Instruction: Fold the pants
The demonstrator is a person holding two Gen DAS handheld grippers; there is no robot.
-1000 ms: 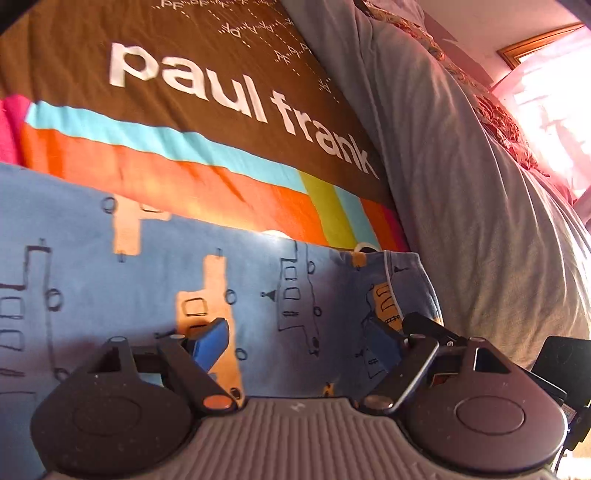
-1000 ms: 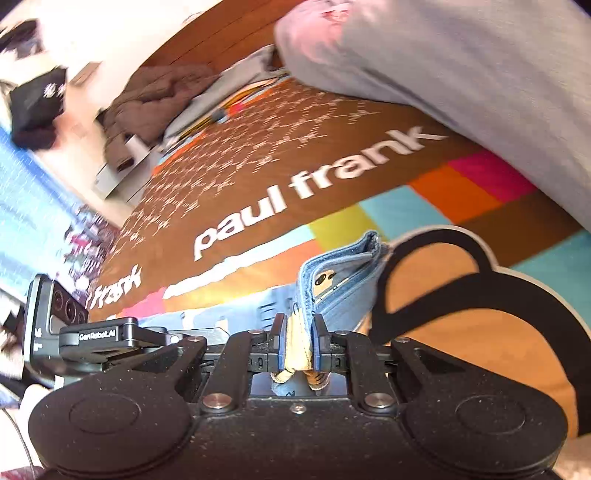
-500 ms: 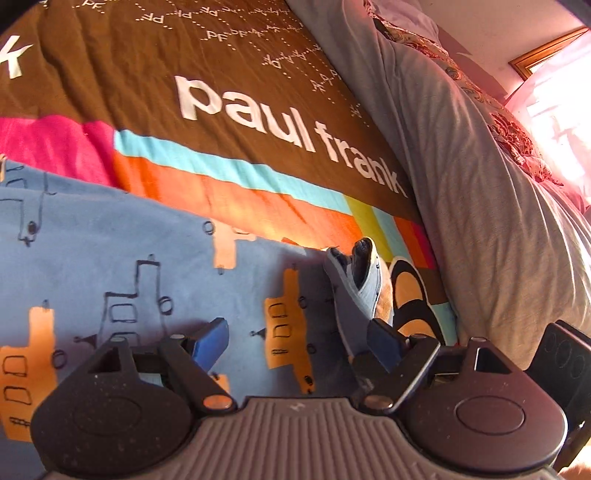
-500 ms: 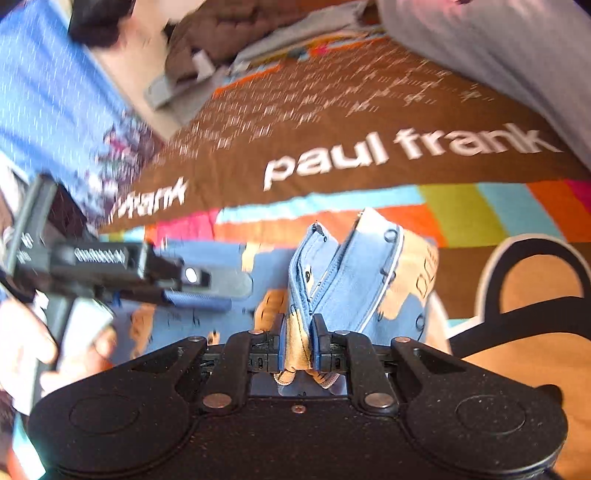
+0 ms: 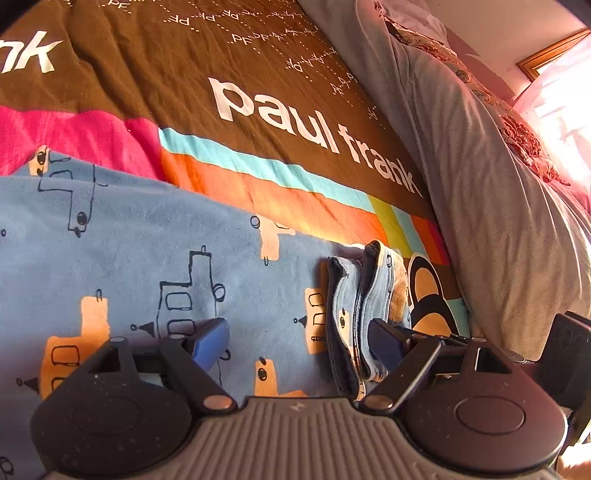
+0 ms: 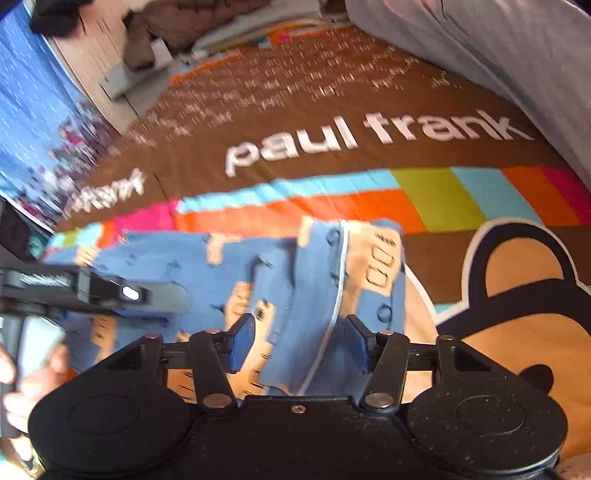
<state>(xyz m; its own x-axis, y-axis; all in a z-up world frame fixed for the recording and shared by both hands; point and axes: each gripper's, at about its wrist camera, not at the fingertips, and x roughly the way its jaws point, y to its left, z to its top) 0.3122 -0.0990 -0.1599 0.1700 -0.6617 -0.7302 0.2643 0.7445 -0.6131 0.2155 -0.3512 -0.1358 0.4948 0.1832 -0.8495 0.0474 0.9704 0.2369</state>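
Observation:
The blue pants (image 5: pixel 140 258) with orange and black vehicle prints lie flat on the bedspread. Their folded waistband end (image 5: pixel 364 295) stands bunched up at the right. My left gripper (image 5: pixel 295 343) is open just above the cloth, with the bunched edge beside its right finger. In the right wrist view the pants (image 6: pixel 288 273) lie between and beyond the open fingers of my right gripper (image 6: pixel 299 339), which holds nothing. The left gripper's body (image 6: pixel 74 288) shows at the left of that view, over the pants.
The pants lie on a brown "paul frank" bedspread (image 5: pixel 229 74) with colour stripes and a monkey face (image 6: pixel 517 295). A grey duvet (image 5: pixel 498 166) rises along the right. A pile of clothes (image 6: pixel 192 26) sits at the far end.
My right gripper has opened and let go of the pants' folded edge, which now lies on the pants. My left gripper has drifted back over the cloth, still open.

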